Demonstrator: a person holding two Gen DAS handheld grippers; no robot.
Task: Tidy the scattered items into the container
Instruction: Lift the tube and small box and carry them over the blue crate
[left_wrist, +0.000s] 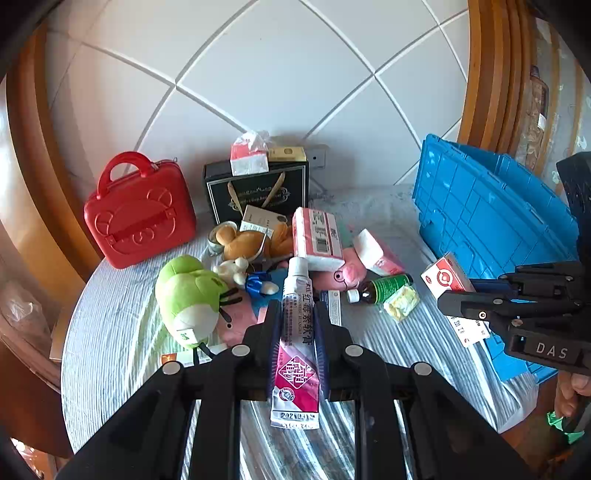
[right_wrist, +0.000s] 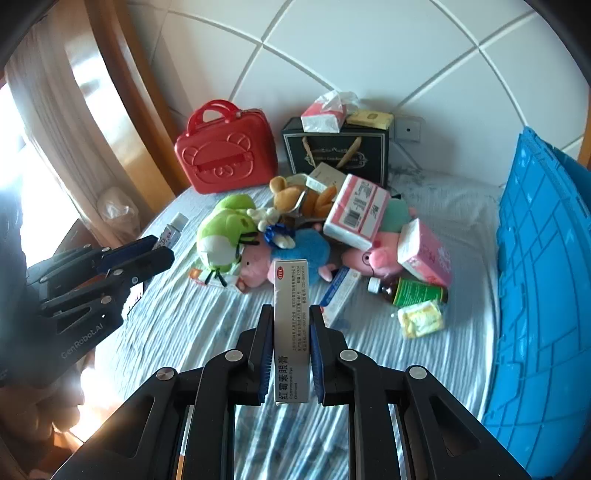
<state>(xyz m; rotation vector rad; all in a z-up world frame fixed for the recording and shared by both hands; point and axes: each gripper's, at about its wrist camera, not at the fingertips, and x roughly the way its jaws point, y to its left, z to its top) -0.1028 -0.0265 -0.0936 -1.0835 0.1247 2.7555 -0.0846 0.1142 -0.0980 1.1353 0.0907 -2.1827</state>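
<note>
My left gripper is shut on a white and magenta ointment tube, held above the striped bedcover. My right gripper is shut on a grey ointment box, also held above the bed. Each gripper shows in the other's view: the right gripper with its box, the left gripper with the tube. The blue crate stands at the right edge of the bed; it also shows in the left wrist view. A heap of scattered items lies ahead.
The heap holds a green plush, pink pig plushes, tissue packs, a green bottle and a yellow packet. A red case and a black gift bag stand against the white padded headboard.
</note>
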